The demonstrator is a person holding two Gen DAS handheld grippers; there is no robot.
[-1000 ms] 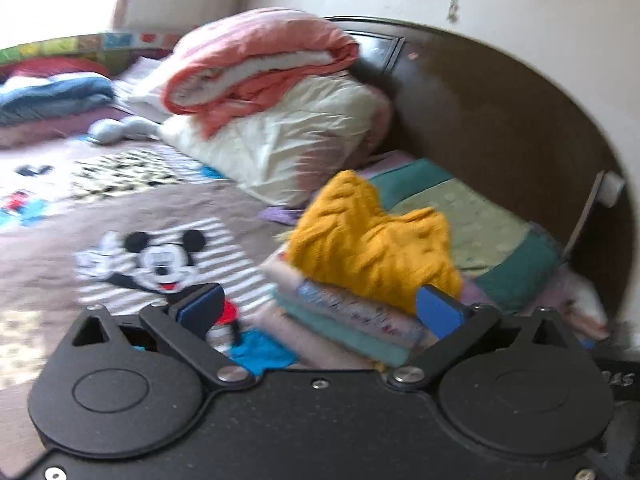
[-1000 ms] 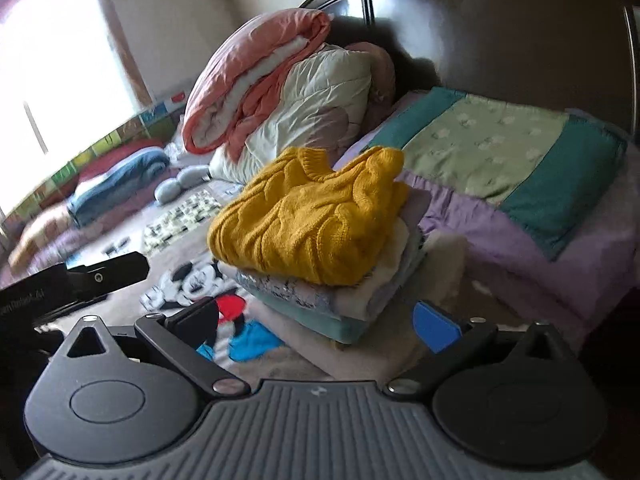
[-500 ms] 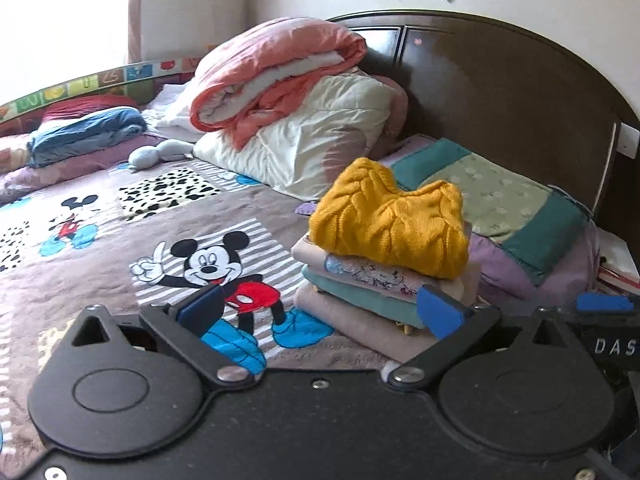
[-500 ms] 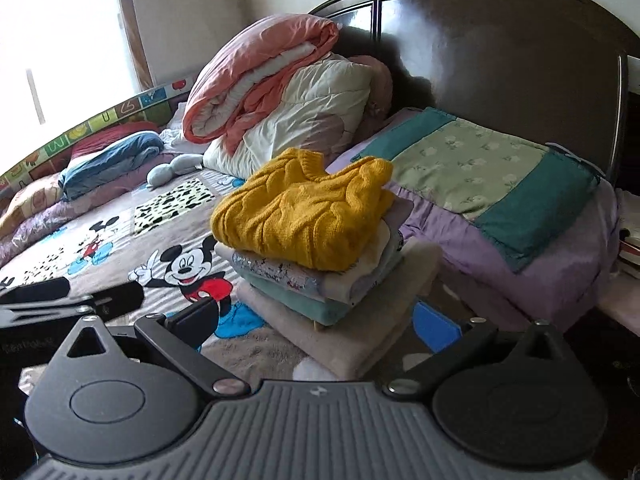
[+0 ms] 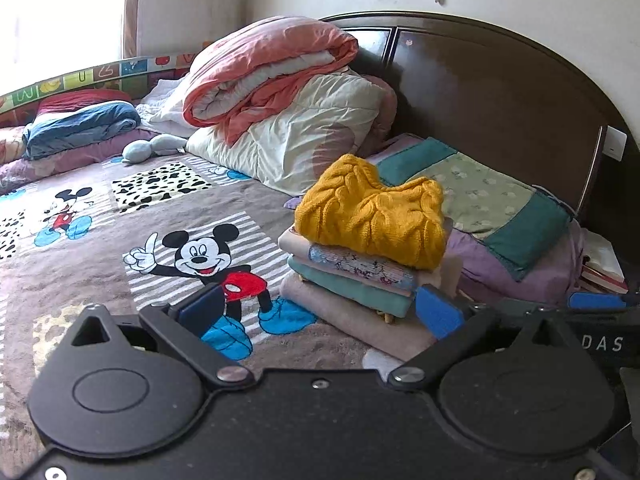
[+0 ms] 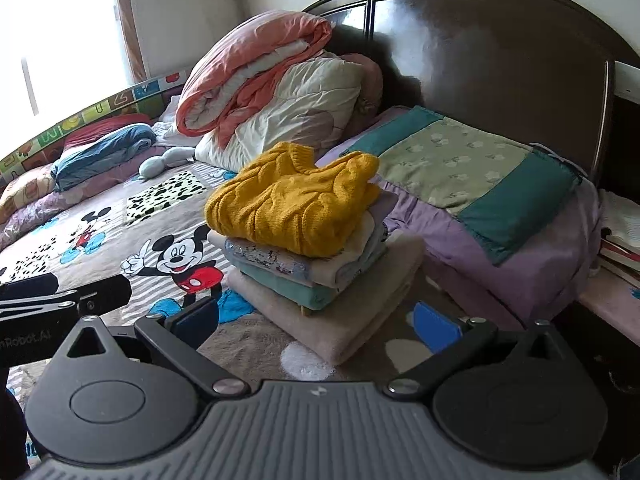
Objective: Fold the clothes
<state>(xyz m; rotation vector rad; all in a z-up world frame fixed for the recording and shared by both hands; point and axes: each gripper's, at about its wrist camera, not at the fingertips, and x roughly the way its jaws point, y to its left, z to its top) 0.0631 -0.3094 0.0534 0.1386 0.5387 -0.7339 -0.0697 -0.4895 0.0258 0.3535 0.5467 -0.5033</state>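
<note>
A folded yellow cable-knit sweater [image 5: 372, 216] [image 6: 296, 208] tops a stack of folded clothes [image 5: 352, 280] [image 6: 316, 276] on the bed, near the headboard. Under it lie a floral piece, a teal piece and a beige one at the bottom. My left gripper [image 5: 320, 312] is open, held back from the stack with nothing between its blue-padded fingers. My right gripper [image 6: 316, 322] is open too, a short way in front of the stack. The left gripper's body [image 6: 60, 300] shows at the left edge of the right wrist view.
A cartoon-mouse blanket [image 5: 140, 216] covers the bed. Rolled pink and white quilts [image 5: 280, 92] and a green-purple pillow [image 5: 500, 208] lie against the dark headboard [image 5: 500, 92]. Folded bedding [image 5: 80, 128] sits far left. Books [image 6: 620, 240] lie beside the bed at right.
Both grippers have drawn back from the stack, so it looks smaller and farther away. The yellow sweater stays on top, untouched.
</note>
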